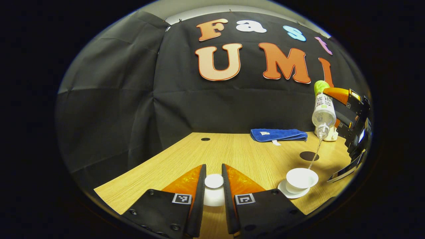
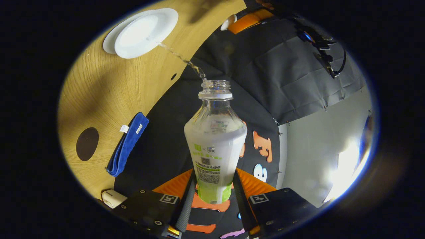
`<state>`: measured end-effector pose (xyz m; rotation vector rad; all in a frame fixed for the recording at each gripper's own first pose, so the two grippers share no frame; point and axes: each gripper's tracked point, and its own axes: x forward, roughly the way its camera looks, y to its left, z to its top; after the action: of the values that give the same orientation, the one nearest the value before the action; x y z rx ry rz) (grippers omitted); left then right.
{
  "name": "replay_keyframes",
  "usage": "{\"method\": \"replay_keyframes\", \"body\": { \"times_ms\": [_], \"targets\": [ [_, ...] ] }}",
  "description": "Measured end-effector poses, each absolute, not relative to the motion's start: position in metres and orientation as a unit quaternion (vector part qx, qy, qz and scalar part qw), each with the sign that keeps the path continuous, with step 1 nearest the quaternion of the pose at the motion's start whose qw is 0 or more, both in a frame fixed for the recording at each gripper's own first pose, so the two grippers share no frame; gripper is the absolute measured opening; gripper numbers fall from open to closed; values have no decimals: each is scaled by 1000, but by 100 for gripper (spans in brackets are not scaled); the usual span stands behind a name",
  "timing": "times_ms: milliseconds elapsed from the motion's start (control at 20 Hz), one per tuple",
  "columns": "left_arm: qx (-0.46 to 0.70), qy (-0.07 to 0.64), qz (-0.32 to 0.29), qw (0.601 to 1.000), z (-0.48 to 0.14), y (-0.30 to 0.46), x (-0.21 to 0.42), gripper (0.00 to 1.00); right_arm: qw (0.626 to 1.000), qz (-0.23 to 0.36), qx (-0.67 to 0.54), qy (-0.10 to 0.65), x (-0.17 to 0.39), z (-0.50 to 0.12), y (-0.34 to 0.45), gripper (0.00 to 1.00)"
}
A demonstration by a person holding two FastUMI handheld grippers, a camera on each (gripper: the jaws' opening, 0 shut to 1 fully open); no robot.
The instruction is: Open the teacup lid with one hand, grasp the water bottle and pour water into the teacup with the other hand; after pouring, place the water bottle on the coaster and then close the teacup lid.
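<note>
Water ran from the tipped bottle into the open teacup while the lid was held aside.

The right gripper had its jaws clenched on the lower body of the clear plastic water bottle with a green-and-white label, tilted neck-down above the white porcelain teacup on its white saucer, a thin stream falling into the cup. The bottle looked light, thin-walled and likely to flex, so a grip low on the labelled body seemed sound; how full the cup was could not be told. The left gripper, well apart from the teacup, grasped the small round white lid between its jaws; it looked hard, smooth and fragile. The dark round coaster lay on the wooden table just behind the teacup, beside a folded blue cloth.
</note>
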<state>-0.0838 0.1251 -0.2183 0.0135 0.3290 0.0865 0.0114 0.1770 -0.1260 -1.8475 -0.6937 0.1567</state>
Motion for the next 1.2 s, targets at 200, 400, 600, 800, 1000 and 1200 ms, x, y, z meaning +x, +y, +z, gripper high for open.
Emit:
{"method": "replay_keyframes", "body": {
  "times_ms": [200, 400, 600, 800, 1000, 1200],
  "targets": [
    [6, 167, 45, 985, -219, 125, -86, 31, 528, 63, -786, -315, 5, -131, 184, 63],
    [7, 168, 46, 985, -219, 125, -87, 33, 524, 64, -787, -320, 6, -134, 187, 63],
    [12, 164, 31, 986, -219, 114, -90, 33, 535, 89, -782, -307, -1, -159, 200, 63],
    [4, 162, 19, 987, -216, 102, -90, 33, 590, 137, -758, -243, -5, -199, 192, 63],
    [1, 162, 5, 987, -216, 87, -87, 33, 648, 170, -722, -177, -6, -227, 185, 64],
    [0, 149, -13, 989, -203, 64, -79, 33, 753, 202, -621, -81, 4, -246, 168, 64]
  ]
}}
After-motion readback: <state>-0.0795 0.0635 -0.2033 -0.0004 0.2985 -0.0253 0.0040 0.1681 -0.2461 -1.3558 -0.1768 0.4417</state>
